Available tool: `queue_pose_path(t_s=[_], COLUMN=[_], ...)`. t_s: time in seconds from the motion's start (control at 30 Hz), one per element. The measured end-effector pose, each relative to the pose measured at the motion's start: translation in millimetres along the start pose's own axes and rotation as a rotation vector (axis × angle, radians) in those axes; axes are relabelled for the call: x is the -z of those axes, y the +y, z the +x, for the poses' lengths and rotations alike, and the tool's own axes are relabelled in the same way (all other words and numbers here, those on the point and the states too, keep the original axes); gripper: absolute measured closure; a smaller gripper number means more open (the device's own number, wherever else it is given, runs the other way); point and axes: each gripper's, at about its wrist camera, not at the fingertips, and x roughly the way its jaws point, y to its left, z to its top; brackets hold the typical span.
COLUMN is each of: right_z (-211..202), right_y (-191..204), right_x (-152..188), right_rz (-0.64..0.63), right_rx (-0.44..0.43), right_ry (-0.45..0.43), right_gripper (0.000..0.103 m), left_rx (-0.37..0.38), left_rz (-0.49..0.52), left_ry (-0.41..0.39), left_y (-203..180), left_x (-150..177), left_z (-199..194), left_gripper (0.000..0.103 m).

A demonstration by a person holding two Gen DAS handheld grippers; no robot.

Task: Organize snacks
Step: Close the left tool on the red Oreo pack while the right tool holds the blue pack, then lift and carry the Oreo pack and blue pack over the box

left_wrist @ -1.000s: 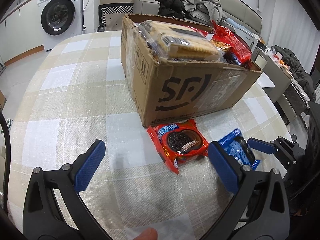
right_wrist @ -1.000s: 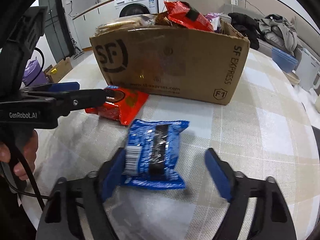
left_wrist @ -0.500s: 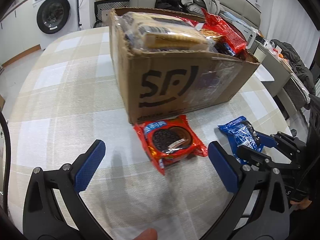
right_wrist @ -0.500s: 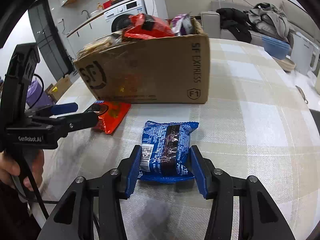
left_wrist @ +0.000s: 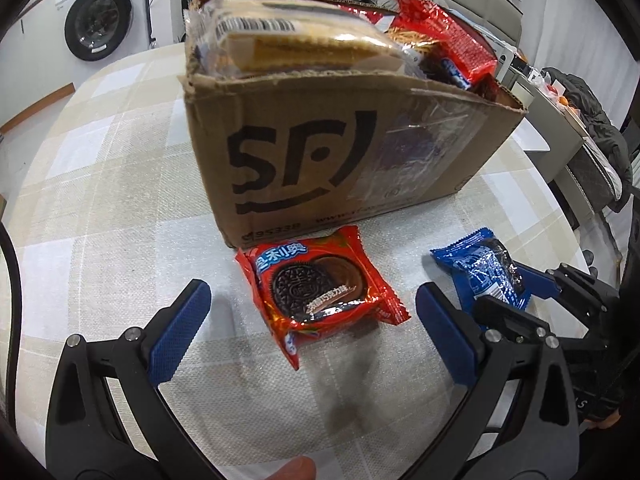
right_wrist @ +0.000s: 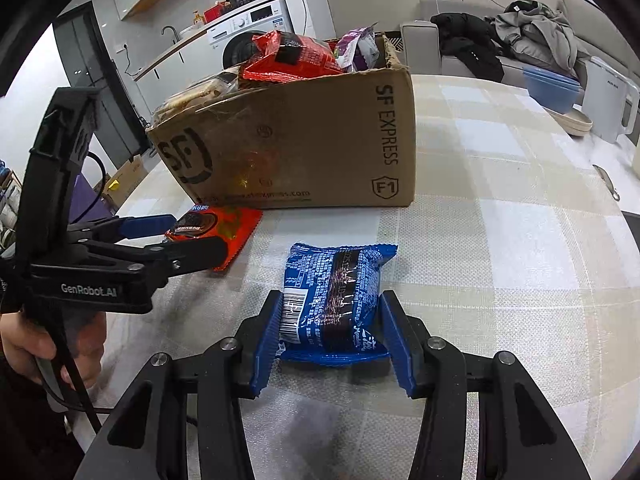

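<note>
My right gripper (right_wrist: 331, 334) has its blue pads pressed on both sides of the blue snack packet (right_wrist: 334, 300), jaws partly closed around its near half. The packet lies flat on the table, not lifted, label side down with the barcode showing, so a side pinch is the only grip on offer. The jaws came in within the last second and look settled on it.

My left gripper (left_wrist: 310, 328) is wide open and holds nothing. It hangs over the red cookie packet (left_wrist: 320, 288), which lies between the pads but touches neither. From the right wrist view the same packet (right_wrist: 218, 230) sits just in front of the box, left of the blue one. My guess is that both packets are meant for the cardboard box (left_wrist: 340, 136), one per hand.

The box stands at the far side of both packets, open-topped and already piled above its rim with a clear biscuit pack (left_wrist: 296, 36) and red wrappers (left_wrist: 440, 36). Anything added will likely have to sit on top of the heap and may slide off.

The surface is a table (left_wrist: 100, 184) with a beige and white checked cloth, woven texture, bare near the grippers. The room is a home: washing machine (left_wrist: 100, 20) far left, a sofa with heaped jackets (right_wrist: 520, 28) behind the box, a blue basin (right_wrist: 552, 88) far right.
</note>
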Motion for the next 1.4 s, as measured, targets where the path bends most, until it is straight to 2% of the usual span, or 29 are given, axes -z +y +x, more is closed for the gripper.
queue_pose_path(t_s=[0.17,0.33,0.37,0.47,0.5,0.57,0.73,1.13,1.4], right_z=[0.3,1.4,1.4,2.0,2.0,1.7,0.8,-5.1,-20.7], right_y=[0.7,2.3,2.5,2.2,2.3,2.8,3.4,8.4,11.3], right_x=[-0.5,-0.6,-0.6,-0.7,-0.7,-0.1,0.5,-0.1,-3.0], right_rz=[0.000,-0.001,-0.001,-0.001,-0.002,-0.004,-0.005,-0.019,-0.021], right_rx=[0.000,0.001,0.001,0.002,0.002,0.004,0.007,0.006,0.002], right_ry=[0.000,0.000,0.000,0.001,0.001,0.001,0.000,-0.011,-0.050], right_gripper=[0.053,0.053,0.053,0.053,0.053,0.053,0.053,0.054,0.055], left_rx=[0.011,-0.011,-0.021,-0.081,-0.079,-0.066,-0.029,-0.012,0.008], left_rz=[-0.012,-0.020,-0.018,0.000,0.001,0.001,-0.020,-0.012,-0.014], left_ry=[0.019,0.015,0.016,0.007,0.002,-0.005,-0.021,-0.058,-0.094], left_y=[-2.9,-5.2,-6.5,-11.9,-12.1,-12.5,-7.5,-8.6,-4.6], left_x=[-1.8,-6.4,-7.3,-9.4,-7.8,-8.1,-4.9,0.0,5.4], left_z=[10.5,15.5,16.3,17.6,17.1,15.4,11.3,-14.9,-48.7], left_gripper=[0.001,0.002,0.005,0.023,0.033,0.046,0.055,0.057,0.057])
